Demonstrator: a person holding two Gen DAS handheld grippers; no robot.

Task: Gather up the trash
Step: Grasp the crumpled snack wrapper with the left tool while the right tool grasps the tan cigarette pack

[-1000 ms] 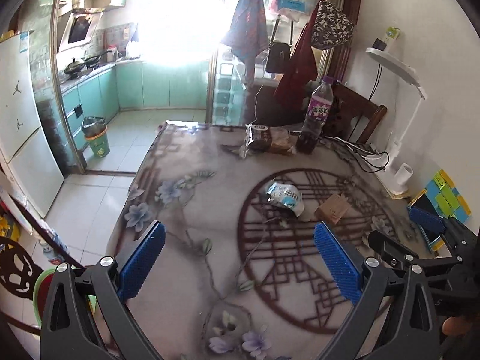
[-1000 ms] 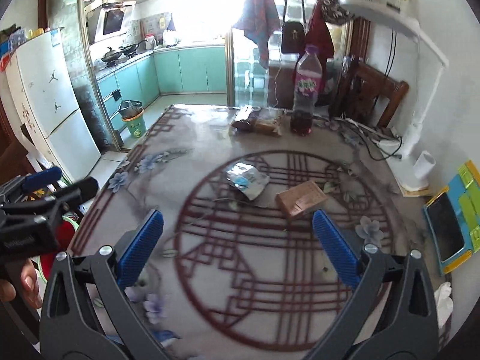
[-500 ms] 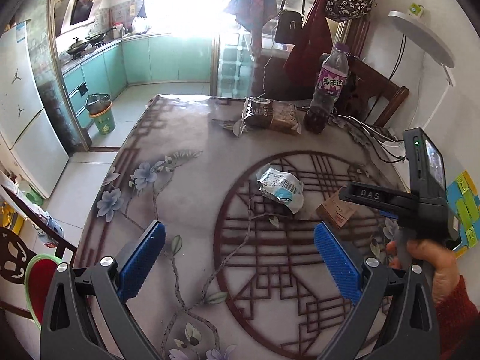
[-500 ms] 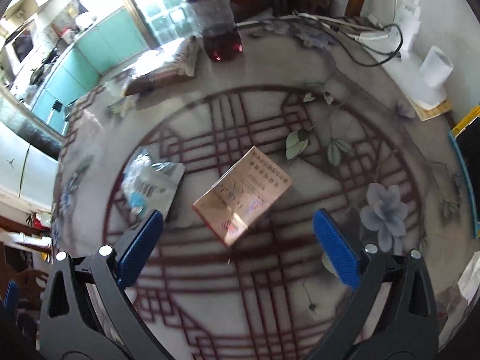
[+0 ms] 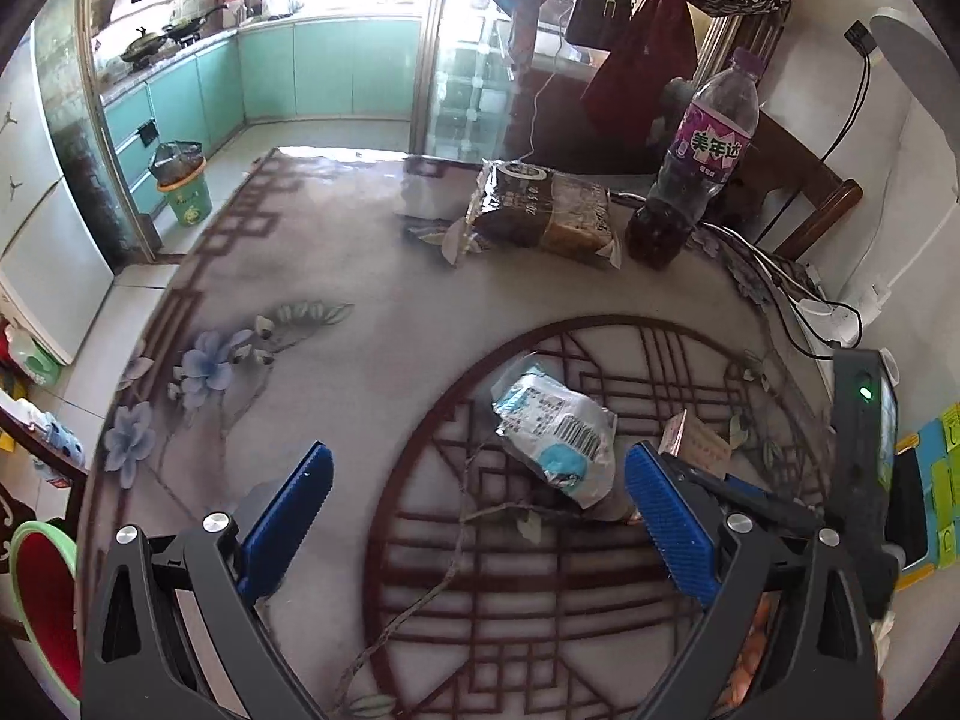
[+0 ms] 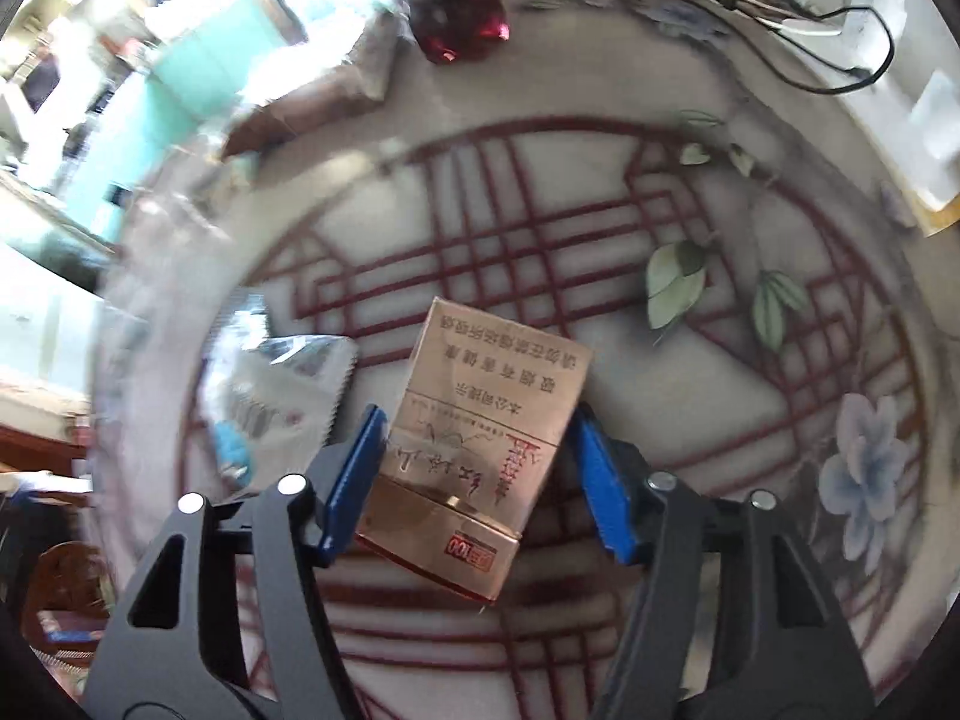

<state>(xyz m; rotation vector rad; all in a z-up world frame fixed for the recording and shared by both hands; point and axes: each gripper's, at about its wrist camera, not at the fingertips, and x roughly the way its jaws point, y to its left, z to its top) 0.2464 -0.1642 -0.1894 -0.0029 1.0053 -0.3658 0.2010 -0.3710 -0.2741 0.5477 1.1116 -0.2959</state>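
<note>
A gold cigarette box [image 6: 480,450] lies on the patterned table [image 6: 690,396]. My right gripper [image 6: 477,474] has closed in around it, the left pad touching its side and the right pad at its edge. The box shows partly in the left wrist view [image 5: 696,444], behind my right gripper. A crumpled white and blue wrapper [image 5: 555,438] lies just left of the box; it also shows blurred in the right wrist view [image 6: 270,396]. My left gripper [image 5: 480,516] is open and empty above the table, near the wrapper.
A bread bag [image 5: 543,213] and a purple-labelled bottle [image 5: 696,162] stand at the table's far side. Cables [image 5: 798,300] and a lamp base lie at the right edge. A green bin [image 5: 183,183] stands on the kitchen floor. A chair [image 5: 798,180] is behind the table.
My right gripper has dropped down to the cigarette box and narrowed its jaws around it. My left gripper has moved forward towards the wrapper and stays open.
</note>
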